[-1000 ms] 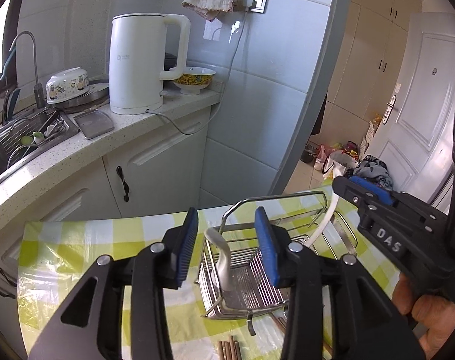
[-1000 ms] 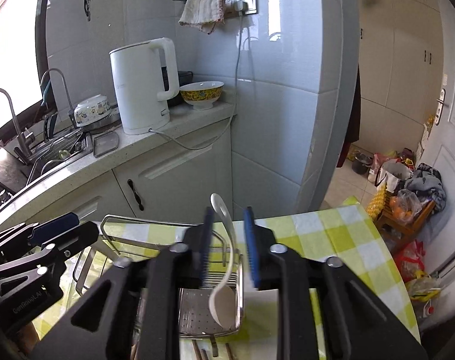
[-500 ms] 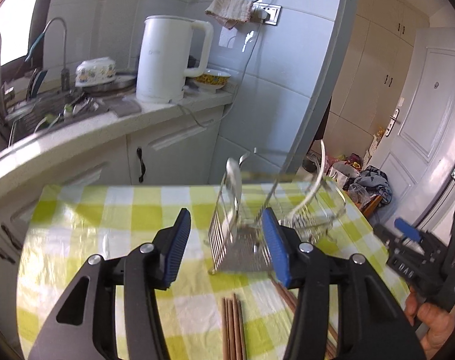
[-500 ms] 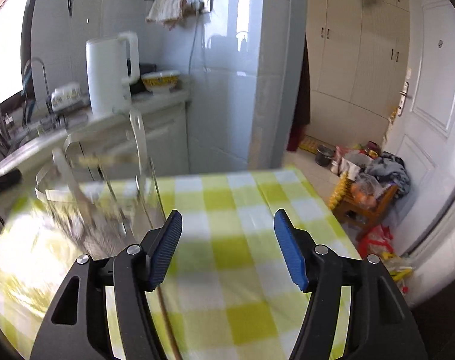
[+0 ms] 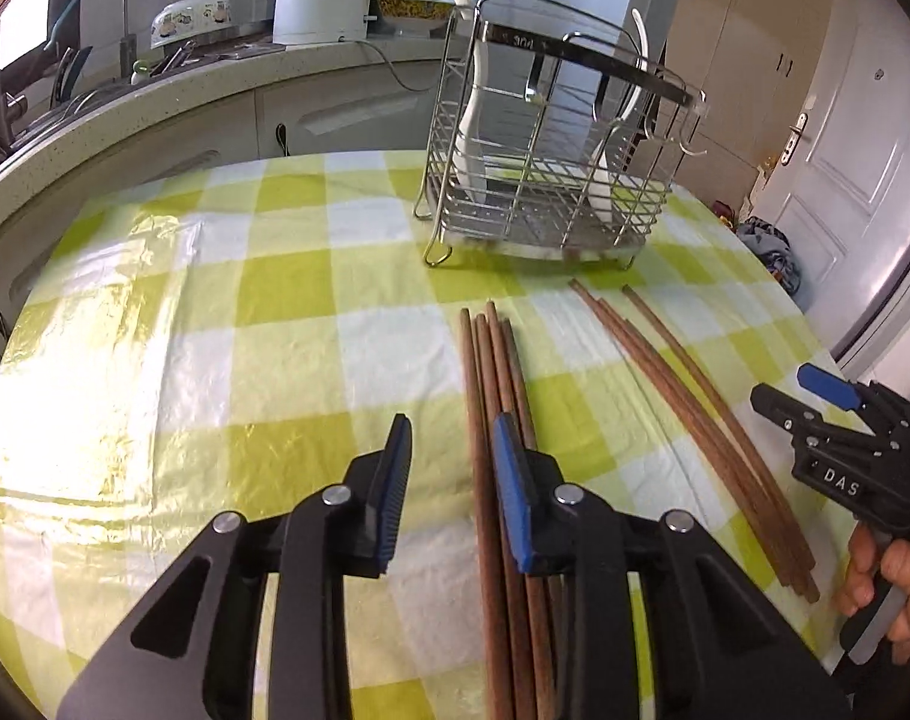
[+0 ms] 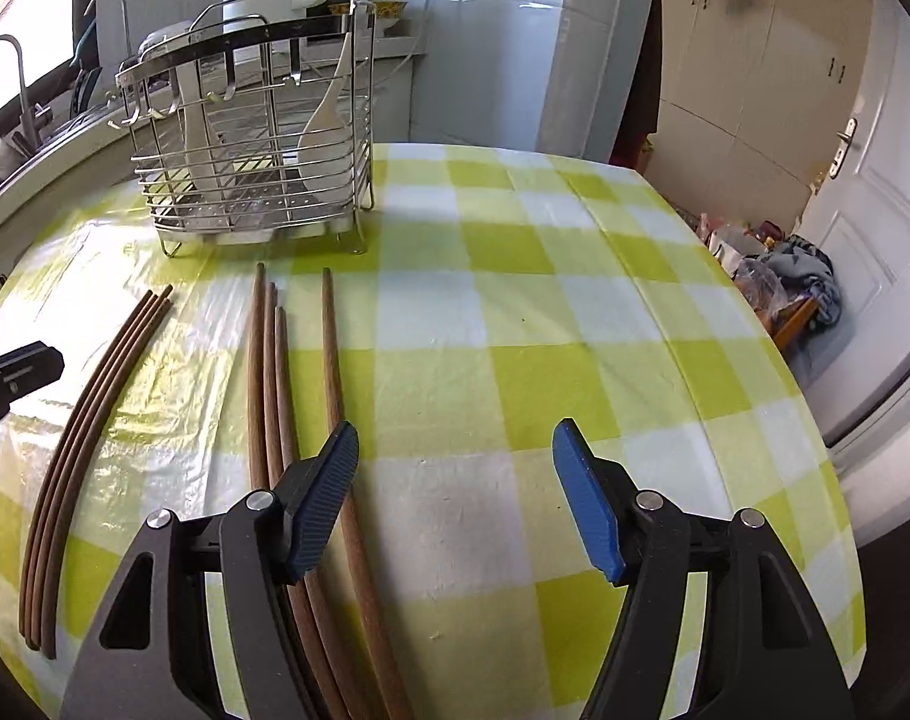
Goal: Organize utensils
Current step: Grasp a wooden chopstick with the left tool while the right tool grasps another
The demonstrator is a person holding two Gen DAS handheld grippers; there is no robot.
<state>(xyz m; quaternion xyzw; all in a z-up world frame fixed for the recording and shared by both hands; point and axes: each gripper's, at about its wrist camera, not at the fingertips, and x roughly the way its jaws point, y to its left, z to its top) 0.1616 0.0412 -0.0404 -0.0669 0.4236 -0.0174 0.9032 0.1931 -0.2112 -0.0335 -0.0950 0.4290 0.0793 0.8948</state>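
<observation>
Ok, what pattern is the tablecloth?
Yellow-green and white check on the tablecloth, clearest in the right wrist view.

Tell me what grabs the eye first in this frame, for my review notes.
The green-checked tablecloth, with two bunches of brown chopsticks lying loose on it. Behind them stands a steel wire utensil rack holding two white spoons. Both hand-held grippers are open, holding nothing.

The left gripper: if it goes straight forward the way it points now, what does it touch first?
Probably the tablecloth just ahead: the open left gripper tilts down at bare cloth, with the nearer chopstick bundle beside its right finger. On a flatter path, the metal utensil rack farther on. Depth is uncertain.
</observation>
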